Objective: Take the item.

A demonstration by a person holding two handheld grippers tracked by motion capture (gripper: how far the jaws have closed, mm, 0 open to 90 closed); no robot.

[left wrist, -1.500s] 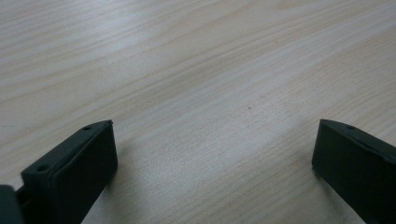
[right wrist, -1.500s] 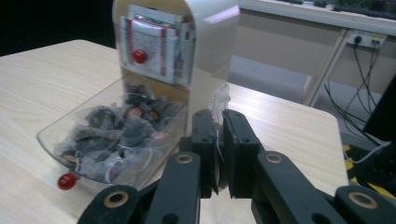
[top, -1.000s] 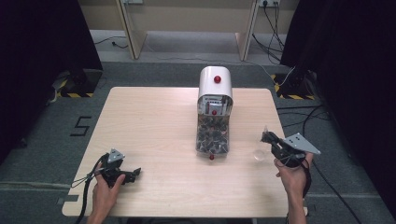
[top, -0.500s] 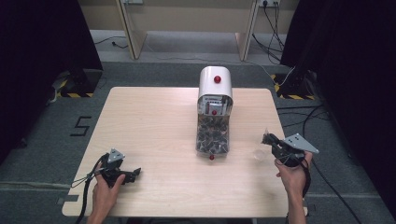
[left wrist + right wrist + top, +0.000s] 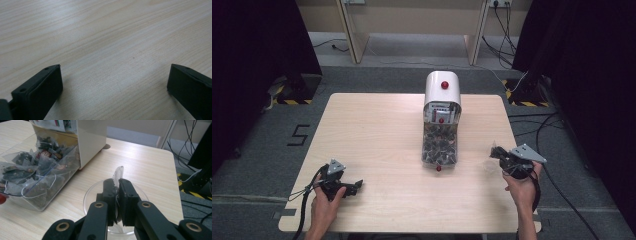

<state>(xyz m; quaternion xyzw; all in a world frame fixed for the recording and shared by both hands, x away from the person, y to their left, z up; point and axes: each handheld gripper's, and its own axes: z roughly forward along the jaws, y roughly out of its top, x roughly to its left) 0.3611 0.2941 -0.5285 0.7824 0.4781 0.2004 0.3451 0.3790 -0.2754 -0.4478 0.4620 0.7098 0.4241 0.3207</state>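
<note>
One translucent tea bag is pinched flat in your right gripper above one clear round dish; your left gripper rests spread wide, beside one white dispenser.

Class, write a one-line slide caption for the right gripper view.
Right gripper shut on a tea bag above a clear dish, beside the tea-bag dispenser.

Right claw, clamped on tea bag, edged slightly closer to dispenser, hovering above clear dish. Shift barely noticeable.
</note>
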